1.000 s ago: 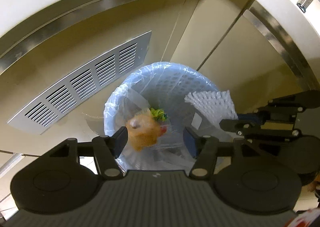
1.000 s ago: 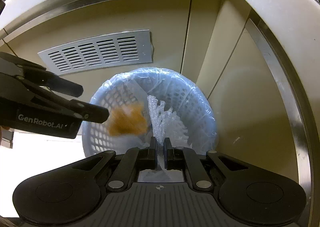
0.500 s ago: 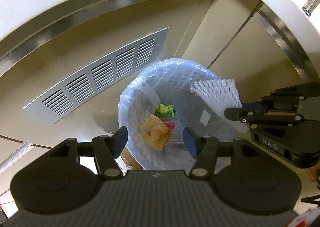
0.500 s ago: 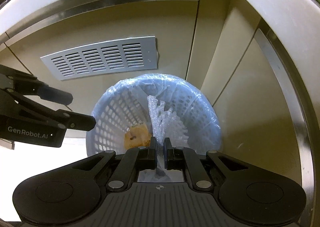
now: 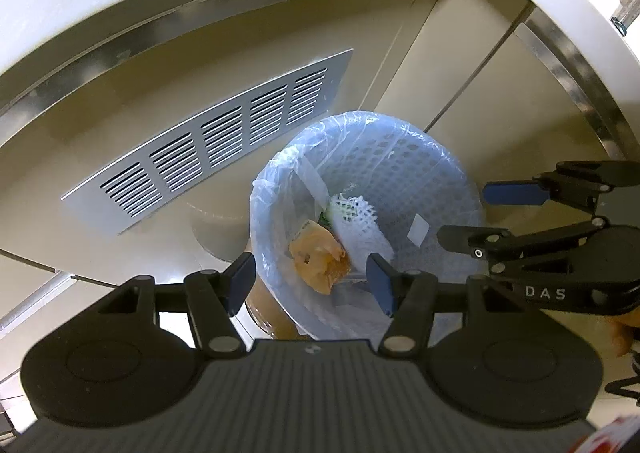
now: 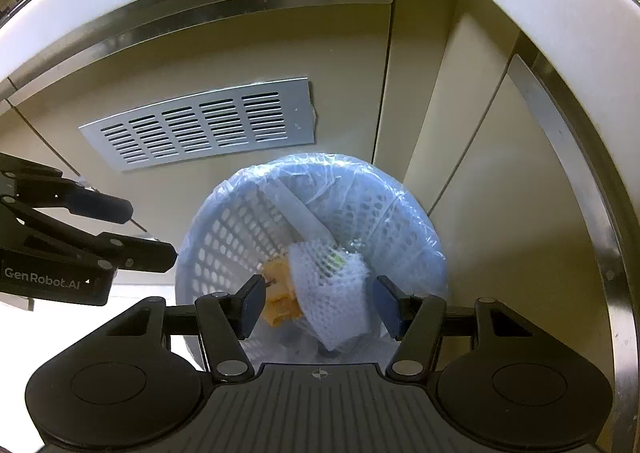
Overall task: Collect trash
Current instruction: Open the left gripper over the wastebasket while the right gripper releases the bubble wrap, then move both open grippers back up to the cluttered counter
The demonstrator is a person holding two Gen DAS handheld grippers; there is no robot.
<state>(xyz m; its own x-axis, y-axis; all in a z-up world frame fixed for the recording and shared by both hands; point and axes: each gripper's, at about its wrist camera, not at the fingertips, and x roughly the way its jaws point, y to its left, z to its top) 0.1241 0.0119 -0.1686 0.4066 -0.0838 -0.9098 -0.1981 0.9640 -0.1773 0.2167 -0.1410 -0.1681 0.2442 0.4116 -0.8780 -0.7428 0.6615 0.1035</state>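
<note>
A blue perforated waste basket (image 5: 424,173) (image 6: 224,237) with a clear liner stands on the floor below both grippers. Inside lie a crumpled orange wrapper (image 5: 318,261) (image 6: 278,293) and a white foam net (image 5: 356,221) (image 6: 332,293), which covers something green. My left gripper (image 5: 310,281) (image 6: 151,231) hovers open and empty over the basket's left side. My right gripper (image 6: 320,295) (image 5: 464,211) hangs over the basket. Its jaws are opening and its pads touch nothing; the net lies loose in the basket below them.
A metal vent grille (image 5: 212,149) (image 6: 200,125) sits in the beige cabinet front behind the basket. A white counter edge (image 6: 540,1) with a steel strip curves overhead and to the right. A hand (image 5: 624,333) shows at the right edge.
My right gripper's jaws have come apart and the foam net has dropped into the basket, onto the green scrap beside the orange wrapper. The orange wrapper fell in and settled earlier.
</note>
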